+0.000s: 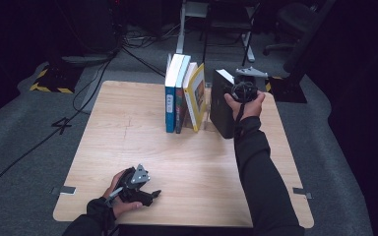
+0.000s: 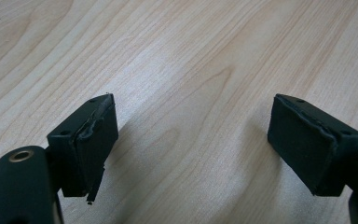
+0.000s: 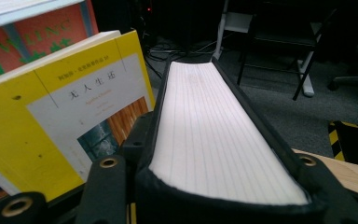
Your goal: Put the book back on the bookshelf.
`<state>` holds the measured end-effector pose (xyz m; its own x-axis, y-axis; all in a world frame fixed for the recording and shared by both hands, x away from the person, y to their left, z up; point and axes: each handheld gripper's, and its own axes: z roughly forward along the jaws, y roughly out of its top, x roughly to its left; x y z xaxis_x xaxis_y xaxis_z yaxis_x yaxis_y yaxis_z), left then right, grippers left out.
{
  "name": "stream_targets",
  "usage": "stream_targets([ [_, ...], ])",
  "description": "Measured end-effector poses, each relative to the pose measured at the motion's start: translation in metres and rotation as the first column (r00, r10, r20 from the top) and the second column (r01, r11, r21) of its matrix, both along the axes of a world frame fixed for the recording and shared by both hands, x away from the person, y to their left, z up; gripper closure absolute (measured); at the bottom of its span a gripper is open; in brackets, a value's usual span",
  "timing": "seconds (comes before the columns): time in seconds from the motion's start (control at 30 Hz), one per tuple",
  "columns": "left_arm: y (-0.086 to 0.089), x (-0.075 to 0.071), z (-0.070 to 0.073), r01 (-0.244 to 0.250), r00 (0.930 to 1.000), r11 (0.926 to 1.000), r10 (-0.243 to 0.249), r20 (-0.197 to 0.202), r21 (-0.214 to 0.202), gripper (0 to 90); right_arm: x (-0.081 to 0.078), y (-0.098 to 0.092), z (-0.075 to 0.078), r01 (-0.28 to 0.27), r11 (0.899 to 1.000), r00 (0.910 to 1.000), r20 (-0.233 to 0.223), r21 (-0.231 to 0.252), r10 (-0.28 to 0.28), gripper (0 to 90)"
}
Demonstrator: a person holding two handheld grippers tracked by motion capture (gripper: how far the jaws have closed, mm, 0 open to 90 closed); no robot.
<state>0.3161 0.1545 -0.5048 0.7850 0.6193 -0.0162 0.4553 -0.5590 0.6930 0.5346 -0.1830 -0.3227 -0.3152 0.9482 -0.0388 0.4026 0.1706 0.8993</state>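
We see our right gripper clamped on a thick black-covered book with pale page edges, its jaws pressed against both covers as the book stands upright at the far right of the light wooden table, just beside a leaning yellow paperback in the row of upright books. The black book's cover bears no title we can read, and its lower part is cut off in the right gripper view. Our left gripper rests low over the near table edge, jaws wide apart with only bare wood between them.

Row of upright books at table's far edge, thick book just right of them.
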Motion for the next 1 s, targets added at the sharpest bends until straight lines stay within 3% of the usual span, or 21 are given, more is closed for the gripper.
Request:
stream_targets([
  [0.17, 0.000, 0.000, 0.000, 0.002, 1.0000, 1.0000, -0.002, 0.005, 0.001, 16.5, 0.000, -0.002, -0.017, 0.003, 1.000, 1.0000, 0.009, 0.003, -0.003, 52.7],
  [0.23, 0.000, 0.000, 0.000, 0.004, 1.0000, 1.0000, -0.004, 0.005, 0.002, 16.5, -0.001, -0.003, -0.019, 0.001, 1.000, 0.9998, 0.020, 0.019, -0.001, 52.7],
  [0.4, 0.000, 0.000, 0.000, 0.005, 1.0000, 1.0000, -0.005, 0.004, 0.002, 16.6, -0.011, -0.007, -0.021, -0.027, 1.000, 0.9993, 0.027, -0.001, 0.027, 52.0],
  [0.57, 0.000, 0.000, 0.000, 0.005, 1.0000, 1.0000, -0.005, 0.005, 0.002, 16.6, -0.024, -0.013, -0.025, -0.063, 0.998, 0.9980, 0.004, -0.018, 0.063, 51.5],
  [0.77, 0.000, 0.000, 0.000, 0.005, 1.0000, 1.0000, -0.005, 0.004, 0.002, 16.4, -0.045, -0.016, -0.027, -0.102, 0.991, 0.9945, -0.033, -0.082, 0.100, 50.8],
  [1.0, 0.000, 0.001, 0.000, 0.007, 1.0000, 1.0000, -0.007, 0.004, 0.004, 16.2, -0.058, -0.018, -0.029, -0.134, 0.986, 0.9900, -0.058, -0.101, 0.129, 50.3],
])
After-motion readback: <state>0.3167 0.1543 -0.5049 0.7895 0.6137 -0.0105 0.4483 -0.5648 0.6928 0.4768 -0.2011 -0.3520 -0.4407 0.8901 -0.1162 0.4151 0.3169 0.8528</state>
